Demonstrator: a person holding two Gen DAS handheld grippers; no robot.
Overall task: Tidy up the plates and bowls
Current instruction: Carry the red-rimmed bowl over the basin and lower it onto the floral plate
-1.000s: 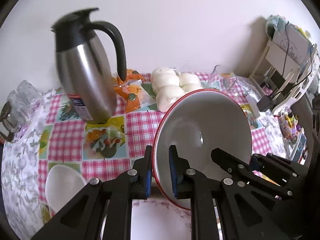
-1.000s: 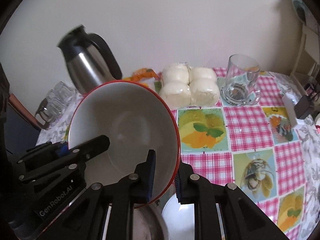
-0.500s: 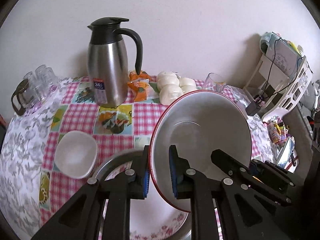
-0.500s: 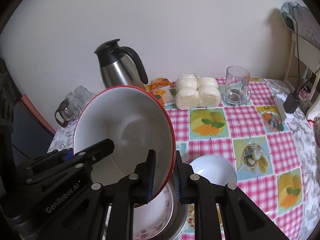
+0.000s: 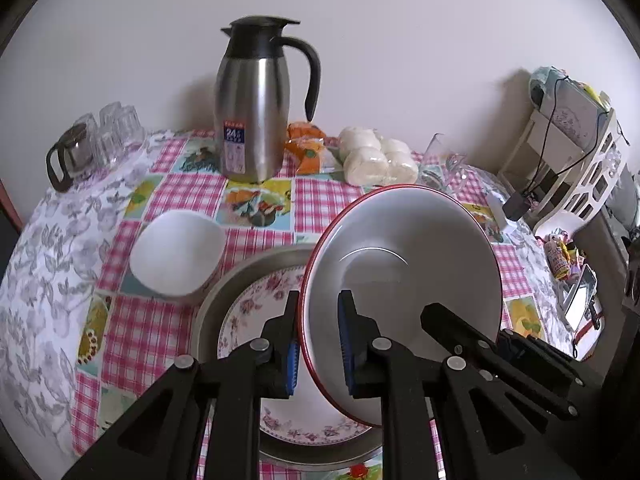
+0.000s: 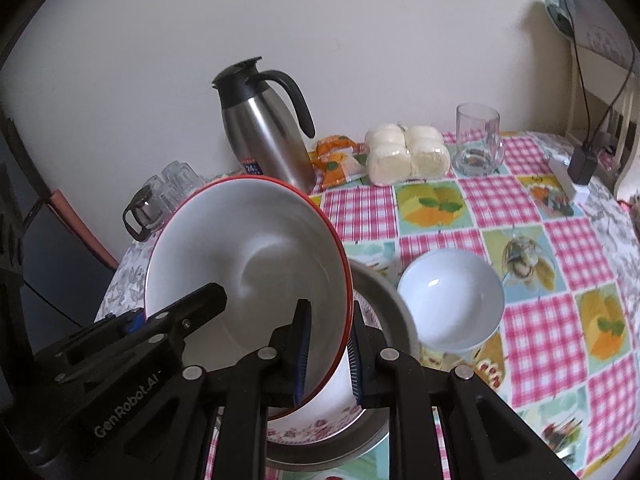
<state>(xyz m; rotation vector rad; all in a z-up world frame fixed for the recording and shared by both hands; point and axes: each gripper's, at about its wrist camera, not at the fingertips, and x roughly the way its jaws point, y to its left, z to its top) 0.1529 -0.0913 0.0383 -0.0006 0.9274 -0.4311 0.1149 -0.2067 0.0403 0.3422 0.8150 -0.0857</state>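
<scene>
Both hand-held grippers, left (image 5: pixel 318 344) and right (image 6: pixel 329 354), clamped on red-rimmed bowl (image 5: pixel 400 280) edges, above floral plate (image 5: pixel 248 320) in metal pan (image 5: pixel 224 292)

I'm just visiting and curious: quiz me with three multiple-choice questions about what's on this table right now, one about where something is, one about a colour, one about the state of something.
1. Where does the flowered plate lie?
A. Inside the metal pan
B. Under the steel jug
C. On the packet of buns

2. What colour is the rim of the big bowl being held?
A. Blue
B. Red
C. Green

3. How is the big bowl held?
A. It sits flat on the table, untouched
B. One gripper alone holds it
C. Both grippers pinch its rim, and it is tilted

Answers:
1. A, the plate's flowered border shows within the pan's grey wall.
2. B, a red line runs round its edge in both views.
3. C, the left gripper and the right gripper each clamp opposite edges, with the bowl tipped above the pan.
</scene>
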